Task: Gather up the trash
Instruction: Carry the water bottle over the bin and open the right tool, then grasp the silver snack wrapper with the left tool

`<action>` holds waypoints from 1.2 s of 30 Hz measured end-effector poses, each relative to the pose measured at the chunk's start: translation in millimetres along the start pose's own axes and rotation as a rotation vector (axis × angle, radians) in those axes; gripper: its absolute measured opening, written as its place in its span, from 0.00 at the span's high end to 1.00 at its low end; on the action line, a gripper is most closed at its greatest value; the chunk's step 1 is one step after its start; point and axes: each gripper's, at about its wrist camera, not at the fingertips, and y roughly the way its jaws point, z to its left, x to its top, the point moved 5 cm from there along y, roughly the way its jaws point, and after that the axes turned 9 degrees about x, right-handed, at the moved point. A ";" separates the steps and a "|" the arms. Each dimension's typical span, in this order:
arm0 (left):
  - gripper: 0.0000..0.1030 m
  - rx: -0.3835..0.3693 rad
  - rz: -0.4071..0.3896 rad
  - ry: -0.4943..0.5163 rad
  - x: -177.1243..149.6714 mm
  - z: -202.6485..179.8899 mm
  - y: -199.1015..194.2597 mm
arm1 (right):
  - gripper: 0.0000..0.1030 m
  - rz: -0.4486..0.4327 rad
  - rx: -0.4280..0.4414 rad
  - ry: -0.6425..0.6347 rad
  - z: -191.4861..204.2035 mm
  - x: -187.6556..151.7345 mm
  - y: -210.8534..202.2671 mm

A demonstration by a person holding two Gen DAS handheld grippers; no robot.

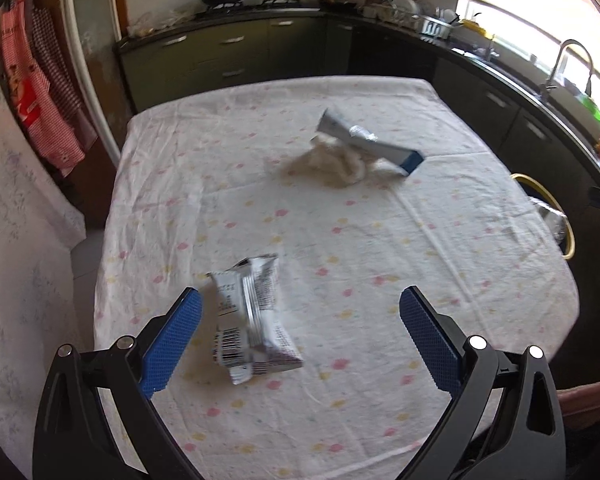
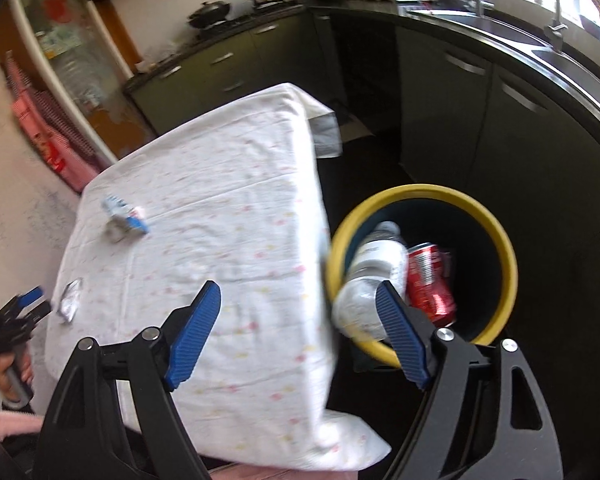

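While both grippers gape empty, only right view shows bin [image 2: 496,224] (bottle [image 2: 374,264], can [image 2: 430,280]).

Worktop cover: white cotton-like cloth [image 1: 380,248] printed with pink and yellow spots, matt, creased.
Silver-grey snack wrapper [image 1: 252,316]: thin foil-look plastic film, glossy, crinkled.
Crumpled off-white tissue wad [image 1: 340,160]: soft paper, matt, rough.
Grey-and-blue flat tube [image 1: 364,140]: smooth, with a shiny foil patch.
Round bin with yellow rim [image 2: 508,264]: smooth plastic, dark inside.
Red drink can [image 2: 430,280]: glossy metal, dented.
Clear bottle [image 2: 374,276]: shiny crumpled plastic.
My pads [image 1: 172,344]: blue, matt, fine-ribbed rubbery texture on black matt plastic arms with bright metal pins.
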 end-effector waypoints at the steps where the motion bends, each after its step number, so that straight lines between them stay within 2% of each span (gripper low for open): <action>1: 0.05 0.015 0.018 -0.004 -1.5 3.4 8.7 | 0.27 0.006 0.009 -0.009 4.3 -2.8 2.4; 8: 0.07 0.052 0.118 -0.059 -12.0 19.8 49.7 | 0.25 0.043 0.049 -0.053 24.2 -8.0 15.1; 13: 0.25 0.064 0.163 -0.060 -16.7 22.3 64.2 | 0.25 0.064 0.063 -0.048 23.4 -8.8 25.7; 17: 0.30 0.086 0.160 -0.050 -15.9 21.1 65.1 | 0.24 0.074 0.068 -0.050 25.4 -10.0 29.3; 20: 0.41 0.093 0.155 -0.046 -14.3 20.3 63.0 | 0.24 0.076 0.068 -0.051 26.0 -9.8 29.5; 24: 0.62 0.091 0.149 -0.034 -12.8 18.7 60.5 | 0.23 0.076 0.073 -0.054 26.9 -10.7 29.4; 29: 0.65 0.073 0.142 -0.015 -13.0 11.3 55.8 | 0.23 0.079 0.075 -0.053 27.5 -12.5 30.5; 36: 0.66 0.036 0.087 0.034 -3.6 -11.0 33.0 | 0.23 0.072 0.073 -0.050 26.0 -12.8 28.0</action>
